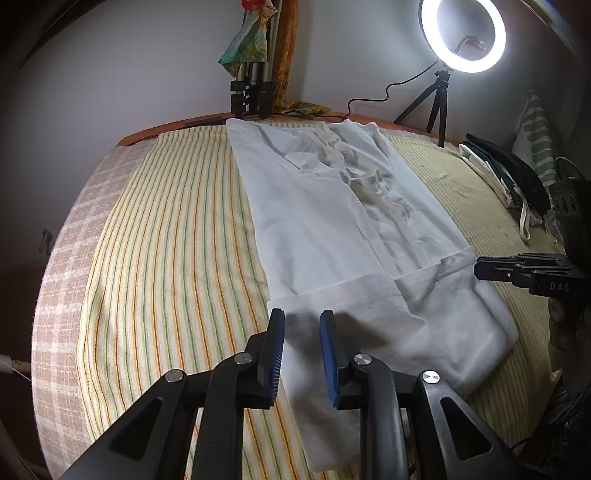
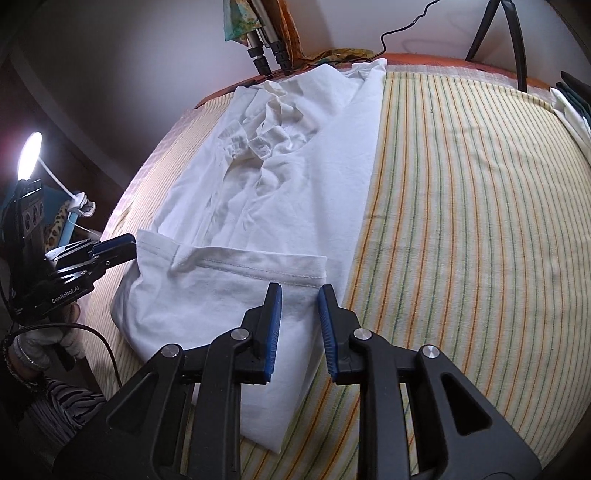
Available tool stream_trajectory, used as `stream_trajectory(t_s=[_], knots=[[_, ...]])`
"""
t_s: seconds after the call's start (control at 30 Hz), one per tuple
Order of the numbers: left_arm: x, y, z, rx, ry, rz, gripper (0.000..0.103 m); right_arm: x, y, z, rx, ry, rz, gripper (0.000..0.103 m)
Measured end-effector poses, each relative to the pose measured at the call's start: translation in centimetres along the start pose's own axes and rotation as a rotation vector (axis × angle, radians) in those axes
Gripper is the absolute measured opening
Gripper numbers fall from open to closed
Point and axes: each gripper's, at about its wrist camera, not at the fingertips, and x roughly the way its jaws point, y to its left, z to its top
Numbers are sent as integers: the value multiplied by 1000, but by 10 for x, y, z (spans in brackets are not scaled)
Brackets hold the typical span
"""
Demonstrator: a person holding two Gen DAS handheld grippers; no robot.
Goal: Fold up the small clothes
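Observation:
A white garment (image 1: 332, 206) lies lengthwise on the striped bedcover, both sides folded inward and its hem end turned back over itself near me; it also shows in the right wrist view (image 2: 280, 177). My left gripper (image 1: 302, 317) is open, hovering just above the folded hem's near left corner, holding nothing. My right gripper (image 2: 299, 291) is open, just above the hem's right corner, empty. The right gripper also shows at the right edge of the left wrist view (image 1: 480, 267); the left gripper shows at the left of the right wrist view (image 2: 125, 245), by the hem.
The yellow striped bedcover (image 1: 166, 240) covers the bed. A lit ring light on a tripod (image 1: 461, 33) and tripod legs (image 1: 251, 92) stand at the far edge. Folded clothes (image 1: 509, 173) are stacked at the right. A small lamp (image 2: 29, 155) glows left.

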Motion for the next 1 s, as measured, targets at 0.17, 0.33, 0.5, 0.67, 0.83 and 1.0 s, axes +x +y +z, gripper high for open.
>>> stream_trajectory(t_s=[0.17,0.33,0.5,0.67,0.83,1.0], knots=[[0,-1,0,6,-3,8,20,-4,5,-1,-22,-15,4,6],[-4,-1,1,11,-18,24,20,-14,1,-1,2,-46,-20,4],[-14,-4,4,8,-48,8,20,-17,-4,-2,-6,-44,-52,4],[-15,-27,2,72,-56,-15,20,-9,7,-2,-61,-1,-129,4],[-18,-57,-4,160,-75,-37,22,-33,35,-5,-157,-94,-163,7],[0,-73,-14,238,-36,-7,23,-18,56,-16,-253,-36,-123,7]])
